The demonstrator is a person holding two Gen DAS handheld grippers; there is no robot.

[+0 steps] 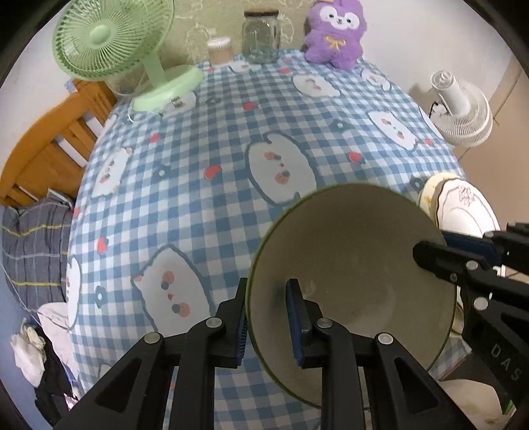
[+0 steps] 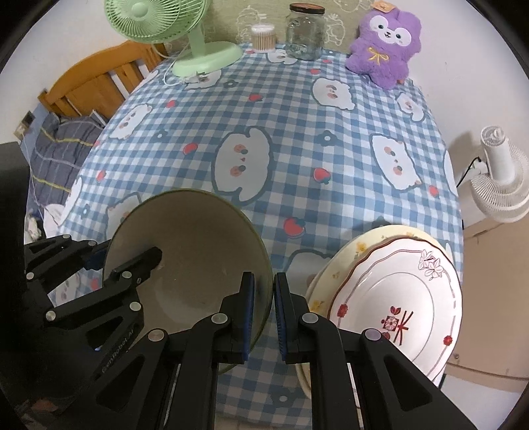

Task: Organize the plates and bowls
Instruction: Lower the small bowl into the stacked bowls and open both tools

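Note:
A green-rimmed bowl [image 1: 350, 264] with a beige inside is held above the checked tablecloth [image 1: 205, 205]. My left gripper [image 1: 269, 321] is shut on its left rim, one finger inside and one outside. My right gripper [image 2: 264, 314] is shut on its right rim in the same way; the bowl also shows in the right wrist view [image 2: 191, 251]. To the right lies a white floral plate [image 2: 396, 304] on top of a cream plate [image 2: 344, 261], at the table's near right edge. The white plate also shows in the left wrist view [image 1: 463, 211].
At the far side stand a green fan [image 2: 185, 33], a cotton-swab box [image 2: 263, 37], a glass jar [image 2: 304, 31] and a purple plush toy [image 2: 385, 43]. A white fan [image 2: 499, 175] stands beyond the table's right edge. A wooden bed frame [image 1: 49, 145] is at left.

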